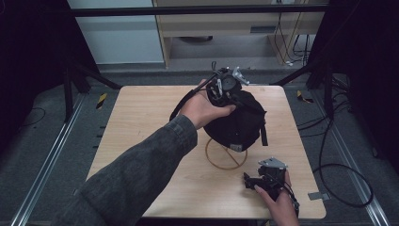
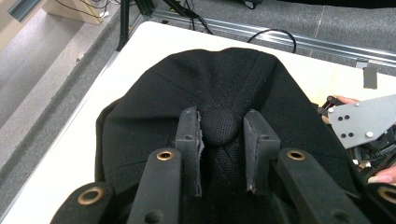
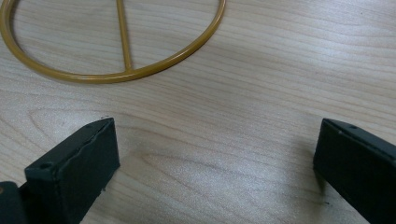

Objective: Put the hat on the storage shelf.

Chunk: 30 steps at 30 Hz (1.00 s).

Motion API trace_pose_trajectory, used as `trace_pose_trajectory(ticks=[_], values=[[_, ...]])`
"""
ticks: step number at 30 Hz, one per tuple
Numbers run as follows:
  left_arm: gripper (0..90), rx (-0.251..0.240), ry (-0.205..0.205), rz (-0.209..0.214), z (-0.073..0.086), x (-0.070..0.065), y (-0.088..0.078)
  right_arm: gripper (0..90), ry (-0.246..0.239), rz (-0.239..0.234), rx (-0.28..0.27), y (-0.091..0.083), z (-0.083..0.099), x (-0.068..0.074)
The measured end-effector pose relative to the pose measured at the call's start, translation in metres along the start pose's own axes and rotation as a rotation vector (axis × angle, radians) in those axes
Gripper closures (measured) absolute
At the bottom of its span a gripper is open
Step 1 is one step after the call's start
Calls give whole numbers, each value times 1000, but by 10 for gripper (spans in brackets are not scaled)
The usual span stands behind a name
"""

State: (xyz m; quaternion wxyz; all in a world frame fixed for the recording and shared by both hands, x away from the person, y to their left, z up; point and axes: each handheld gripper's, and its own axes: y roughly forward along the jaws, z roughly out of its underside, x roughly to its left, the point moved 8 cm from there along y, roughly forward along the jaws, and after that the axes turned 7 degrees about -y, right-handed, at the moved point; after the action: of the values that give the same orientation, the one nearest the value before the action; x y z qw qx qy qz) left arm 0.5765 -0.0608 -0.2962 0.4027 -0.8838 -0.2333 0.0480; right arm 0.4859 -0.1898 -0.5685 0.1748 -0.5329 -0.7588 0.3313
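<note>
Pale wood table [image 1: 155, 122], square, set on a dark floor among rails and cables. Black cap [image 1: 240, 123] at the table's far middle, perched on a stand with a yellow ring base [image 1: 226, 155], crown uppermost, strap hanging at its right side. Grey sleeve [image 1: 141, 174] reaching in from the bottom left, left hand [image 1: 203, 109] at the cap's top. Left gripper [image 1: 225, 87] pressed down onto the crown; in the left gripper view its tips [image 2: 223, 123] sit on either side of the cap's top button [image 2: 222, 125], jaws drawn in close, left pad touching the button, right pad just beside it, so gripping or nearly gripping that button. Right gripper [image 1: 254, 180] near the table's front right corner, held in the right hand [image 1: 280, 202], well apart from the cap and just beyond the ring base. Seen from the right gripper view, tips [image 3: 215, 154] spread wide over bare wood, nothing between them, the yellow ring [image 3: 112, 70] with its straight crossbar lying ahead of the left jaw. Grey plate [image 2: 362, 119] of the right gripper visible past the cap in the left gripper view.
</note>
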Motion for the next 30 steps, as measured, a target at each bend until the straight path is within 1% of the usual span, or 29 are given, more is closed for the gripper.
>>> trace_pose_trajectory(ticks=[9,13,16,17,20,21,22,23,24,25,30], values=[[680,-7,3,-2,0,-1,2,4,0,0,0,0,0,0],[631,-8,2,-6,3,0,2,3,0,0,0,0,0,0],[568,-19,1,-23,5,1,2,4,-3,0,0,0,0,0],[529,-22,3,-32,5,2,2,4,-3,0,0,0,0,0],[438,-33,2,-36,8,2,2,4,-3,0,0,0,0,0],[411,-48,-3,-41,7,1,0,4,-4,1,0,0,0,0],[365,-63,-1,-47,7,0,-2,4,0,0,0,0,0,0],[327,-63,-1,-47,7,0,-2,4,0,0,0,0,0,0],[327,-70,2,-60,6,0,-4,3,0,0,0,0,0,0],[300,-78,3,-64,5,-1,-5,4,-1,0,0,0,0,0],[225,-92,3,-64,5,-4,-10,4,-1,0,0,0,0,0]])
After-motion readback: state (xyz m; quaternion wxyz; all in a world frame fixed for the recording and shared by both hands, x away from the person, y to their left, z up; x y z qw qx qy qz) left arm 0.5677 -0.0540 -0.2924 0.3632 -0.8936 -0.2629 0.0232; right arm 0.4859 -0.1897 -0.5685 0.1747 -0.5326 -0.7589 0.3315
